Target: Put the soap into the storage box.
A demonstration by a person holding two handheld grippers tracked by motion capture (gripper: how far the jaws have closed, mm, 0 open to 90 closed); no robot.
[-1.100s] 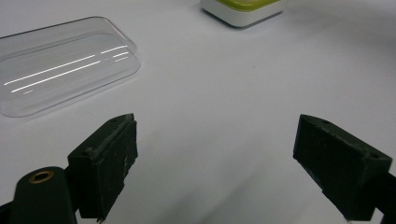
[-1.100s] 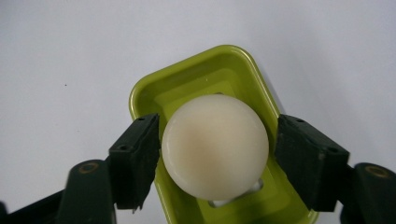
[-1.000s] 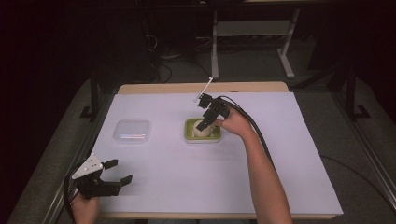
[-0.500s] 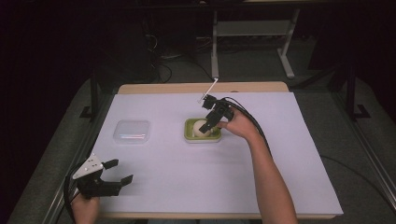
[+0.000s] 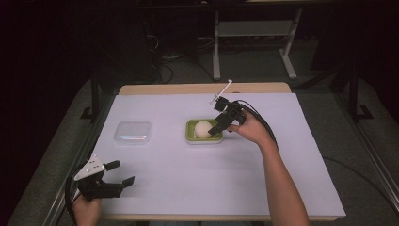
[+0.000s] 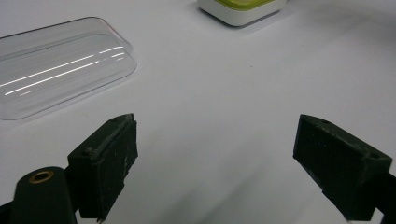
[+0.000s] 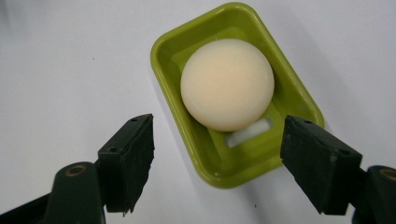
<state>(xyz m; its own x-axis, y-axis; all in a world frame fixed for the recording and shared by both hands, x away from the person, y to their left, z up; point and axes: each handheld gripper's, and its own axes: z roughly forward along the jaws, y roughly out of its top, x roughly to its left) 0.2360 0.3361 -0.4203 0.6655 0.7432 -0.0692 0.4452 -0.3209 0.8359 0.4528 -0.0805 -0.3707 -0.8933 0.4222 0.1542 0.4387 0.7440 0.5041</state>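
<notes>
The right gripper (image 5: 215,131) has drawn back from the pale ball (image 7: 227,89), its jaws just opened and holding nothing. The ball sits in the green dish (image 7: 168,60), apparently untouched. The left gripper (image 5: 120,173) rests open near the clear lid (image 6: 60,65).

Ball (image 7: 227,83) matt, smooth — dish (image 7: 205,154) glossy plastic; lid (image 6: 56,70) clear, shiny.
</notes>
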